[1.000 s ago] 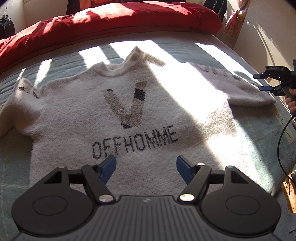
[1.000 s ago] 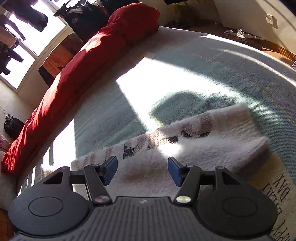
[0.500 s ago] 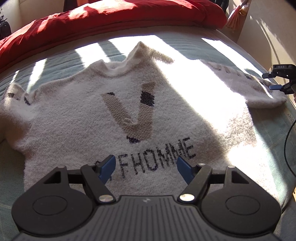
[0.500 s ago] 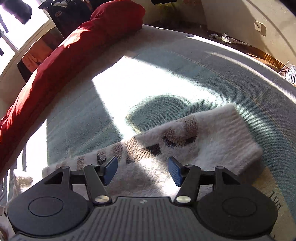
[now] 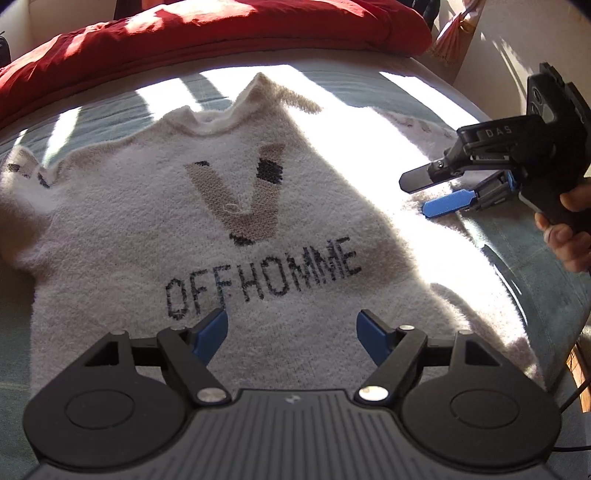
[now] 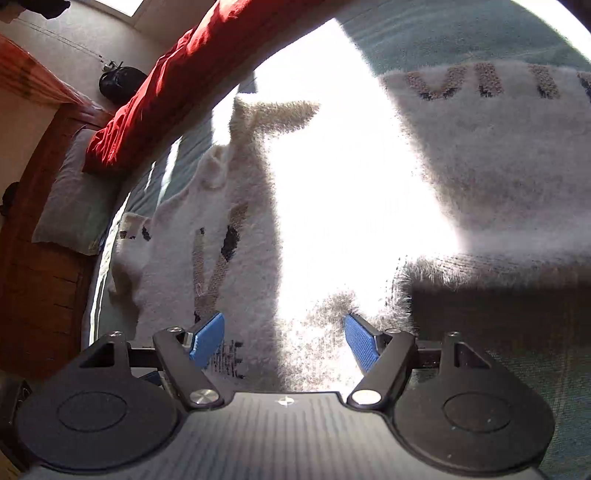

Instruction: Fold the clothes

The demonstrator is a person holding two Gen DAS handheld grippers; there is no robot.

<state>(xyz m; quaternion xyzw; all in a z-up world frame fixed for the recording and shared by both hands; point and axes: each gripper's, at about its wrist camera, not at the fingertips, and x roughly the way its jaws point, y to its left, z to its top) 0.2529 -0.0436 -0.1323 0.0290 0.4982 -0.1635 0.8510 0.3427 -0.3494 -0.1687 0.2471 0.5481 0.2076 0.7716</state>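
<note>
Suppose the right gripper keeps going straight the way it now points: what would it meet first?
Most likely the white sweater. The right gripper has its jaws open and aims across the sweater's body from the sleeve side, with nothing between; depth is unclear.

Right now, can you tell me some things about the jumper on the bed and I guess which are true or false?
1. The sweater lies spread out flat, front side up. True.
2. The left gripper is squeezing the sweater. False: it is open and holds nothing.
3. The right gripper is open, by the sweater's sleeve. True.
4. The rolled-up blanket at the far side of the bed is blue. False: it is red.
5. The letters on the sweater spell OFFHOMME. True.
</note>
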